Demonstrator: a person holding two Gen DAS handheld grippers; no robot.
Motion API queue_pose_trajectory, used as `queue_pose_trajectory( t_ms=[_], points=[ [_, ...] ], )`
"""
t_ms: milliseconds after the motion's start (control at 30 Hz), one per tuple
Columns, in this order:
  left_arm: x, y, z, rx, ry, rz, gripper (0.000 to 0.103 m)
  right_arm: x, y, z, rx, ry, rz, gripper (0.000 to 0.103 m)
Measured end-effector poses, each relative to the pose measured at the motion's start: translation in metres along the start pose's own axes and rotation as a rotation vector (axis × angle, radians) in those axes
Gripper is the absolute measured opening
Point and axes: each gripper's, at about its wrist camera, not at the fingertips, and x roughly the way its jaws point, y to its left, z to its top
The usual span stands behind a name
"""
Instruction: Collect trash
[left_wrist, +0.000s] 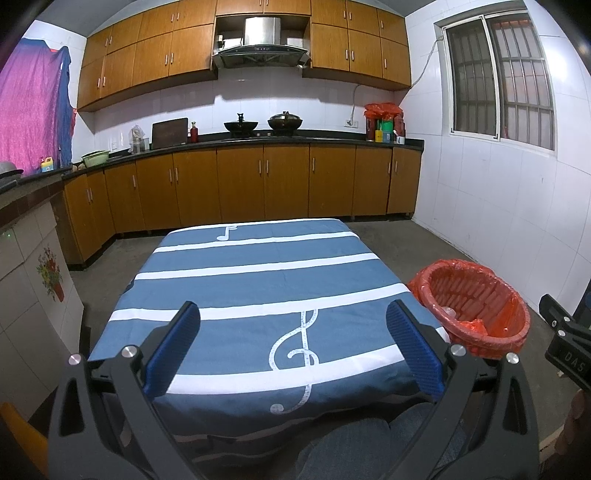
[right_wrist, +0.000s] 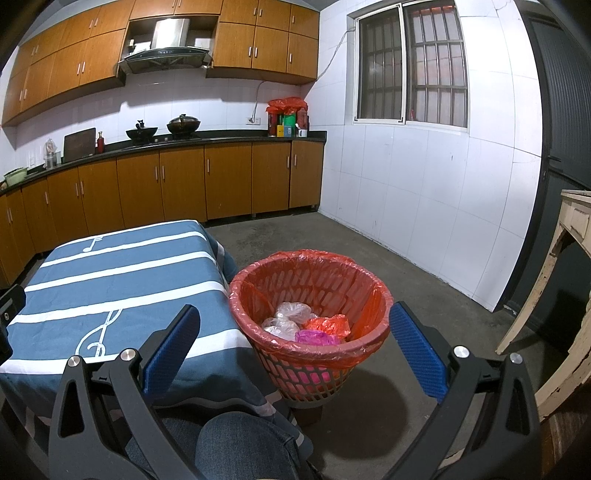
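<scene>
Both tongs (left_wrist: 293, 343) (right_wrist: 295, 349) spread apart, empty; bagged trash (right_wrist: 306, 323) in red basket (right_wrist: 310, 354) just beyond right tongs.

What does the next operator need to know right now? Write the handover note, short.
Left gripper: open, empty, held over the near part of the table.
Right gripper: open, empty, pointed at the trash basket.
Basket stands on the floor to the right of the table, lined with a red bag. Inside: two clear plastic bags, a crumpled red bag, a pink bag.
Done: that trash is in the basket.
Left: no loose trash shows on the striped tablecloth or the floor in view; check outside these views before finishing.
</scene>
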Motion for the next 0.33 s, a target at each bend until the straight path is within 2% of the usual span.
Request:
queue_pose_trajectory(
  t_ms=[333],
  points=[
    [-0.0026,0.0026,-0.0025,0.000,-0.004,0.002,0.099,0.0001,-0.0006,-0.0010,0.001,0.001,0.001,0.101]
  ],
)
